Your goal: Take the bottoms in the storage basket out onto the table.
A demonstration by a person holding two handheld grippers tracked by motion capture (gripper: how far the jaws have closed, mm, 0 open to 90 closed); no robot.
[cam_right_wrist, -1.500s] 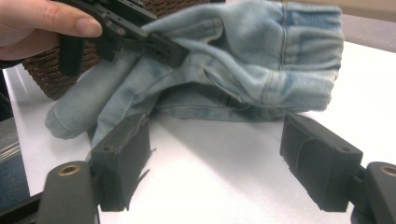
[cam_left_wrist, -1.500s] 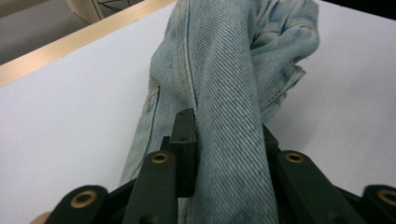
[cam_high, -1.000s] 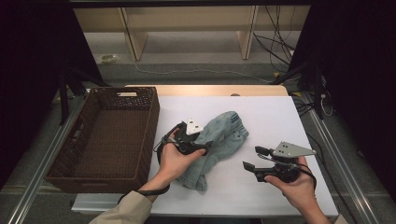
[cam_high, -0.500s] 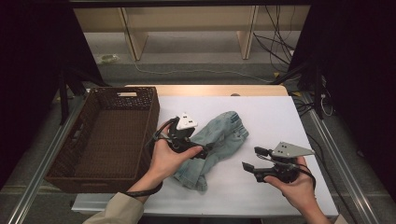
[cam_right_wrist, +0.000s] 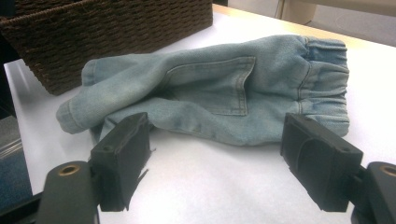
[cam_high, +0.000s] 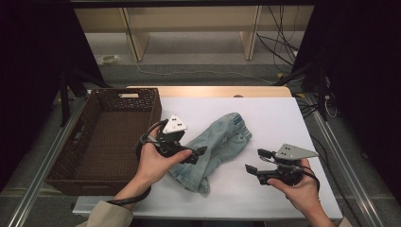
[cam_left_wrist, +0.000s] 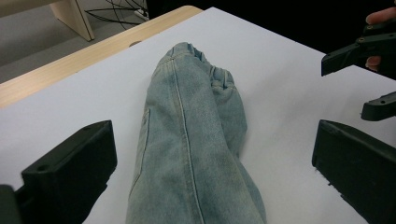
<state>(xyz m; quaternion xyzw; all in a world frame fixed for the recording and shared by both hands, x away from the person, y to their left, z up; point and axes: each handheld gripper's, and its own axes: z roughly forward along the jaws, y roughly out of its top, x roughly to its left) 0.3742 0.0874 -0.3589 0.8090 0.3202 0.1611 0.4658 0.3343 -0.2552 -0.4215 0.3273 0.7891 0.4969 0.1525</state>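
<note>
The folded jeans (cam_high: 217, 144) are laid on the white table (cam_high: 283, 118), beside the wicker basket (cam_high: 94, 137). The left gripper (cam_high: 196, 156) is held above them, apparently clear, jaws just opened wide. The right gripper (cam_high: 257, 161) is held open nearby.

No text, label, brand, number or sign can be read in any of the pictures
</note>
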